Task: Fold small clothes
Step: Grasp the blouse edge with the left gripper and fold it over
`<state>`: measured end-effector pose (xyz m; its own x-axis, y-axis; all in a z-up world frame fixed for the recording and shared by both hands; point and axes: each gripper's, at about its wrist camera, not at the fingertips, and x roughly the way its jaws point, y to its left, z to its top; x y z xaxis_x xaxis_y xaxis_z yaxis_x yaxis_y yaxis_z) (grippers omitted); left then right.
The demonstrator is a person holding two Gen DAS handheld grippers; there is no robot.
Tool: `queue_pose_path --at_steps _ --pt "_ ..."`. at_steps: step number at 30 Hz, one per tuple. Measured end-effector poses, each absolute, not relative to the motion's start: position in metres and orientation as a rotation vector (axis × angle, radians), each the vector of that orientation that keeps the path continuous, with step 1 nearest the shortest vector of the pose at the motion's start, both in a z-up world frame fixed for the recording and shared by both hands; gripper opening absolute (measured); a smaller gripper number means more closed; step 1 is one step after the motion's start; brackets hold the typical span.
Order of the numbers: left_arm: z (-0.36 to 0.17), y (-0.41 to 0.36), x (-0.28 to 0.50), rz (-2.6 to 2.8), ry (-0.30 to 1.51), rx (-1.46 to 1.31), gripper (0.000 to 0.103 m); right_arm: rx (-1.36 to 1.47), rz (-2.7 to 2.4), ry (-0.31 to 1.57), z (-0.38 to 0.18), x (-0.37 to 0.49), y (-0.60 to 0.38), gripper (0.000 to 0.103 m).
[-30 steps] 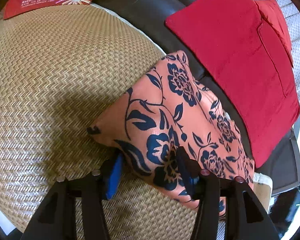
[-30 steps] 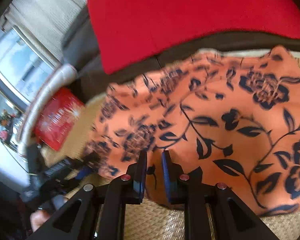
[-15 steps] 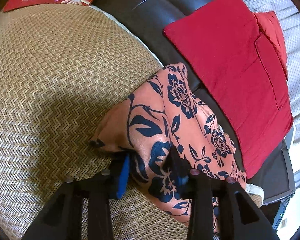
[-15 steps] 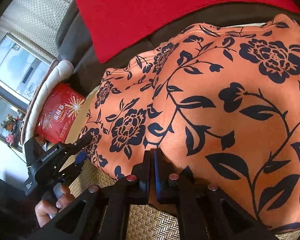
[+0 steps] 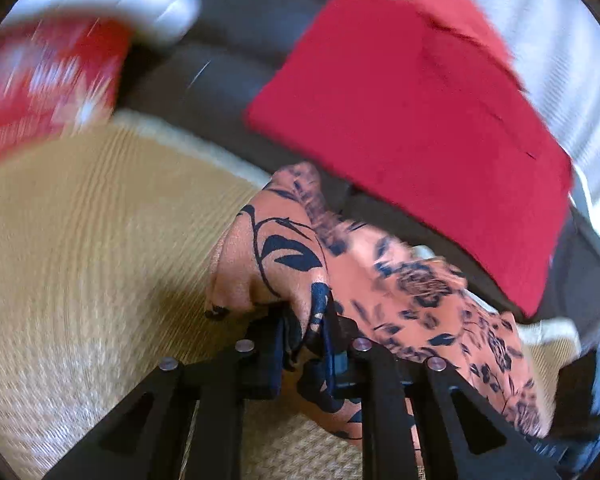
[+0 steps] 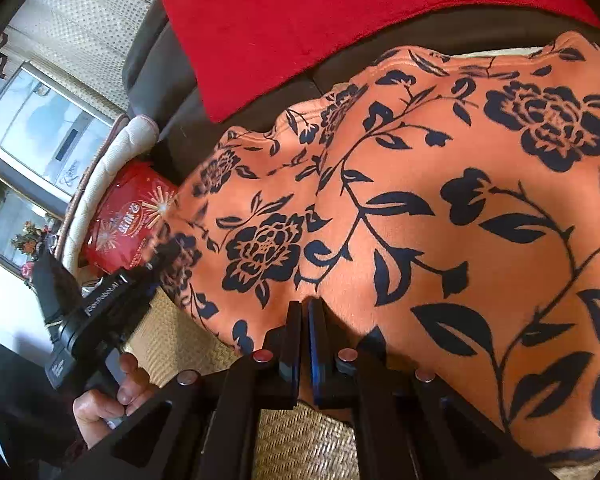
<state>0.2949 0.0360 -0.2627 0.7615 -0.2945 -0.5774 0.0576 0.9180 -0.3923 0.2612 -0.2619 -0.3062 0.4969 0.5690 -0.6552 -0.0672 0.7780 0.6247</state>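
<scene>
While the cloth (image 6: 440,208) lies on the woven mat (image 5: 80,240), both grippers pinch its near edge. Left gripper (image 5: 306,344) has just been closing, orange floral fabric bunched between its pads, view blurred. Right gripper (image 6: 304,344) is pressed together on a fold of cloth. Red cushion (image 6: 320,20) sits beyond the cloth; red packet (image 6: 130,216) far left of right gripper.

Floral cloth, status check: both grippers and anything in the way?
Left gripper just closed on floral cloth corner. Right gripper shut on its near edge. Red cushion lies beyond, clear of it.
</scene>
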Motion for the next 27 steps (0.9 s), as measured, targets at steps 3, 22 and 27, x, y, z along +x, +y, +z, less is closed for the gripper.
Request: queue_pose_path --at_steps 3,22,27 --pt "-0.241 0.01 0.283 -0.277 0.59 -0.247 0.015 0.569 0.403 0.917 -0.285 0.251 -0.278 0.011" --pt "-0.262 -0.16 0.247 -0.562 0.538 0.188 0.014 1.053 0.471 0.743 -0.294 0.282 -0.39 0.078" --pt "-0.262 -0.153 0.242 -0.574 0.519 0.231 0.014 1.022 0.496 0.806 -0.293 0.315 -0.375 0.078"
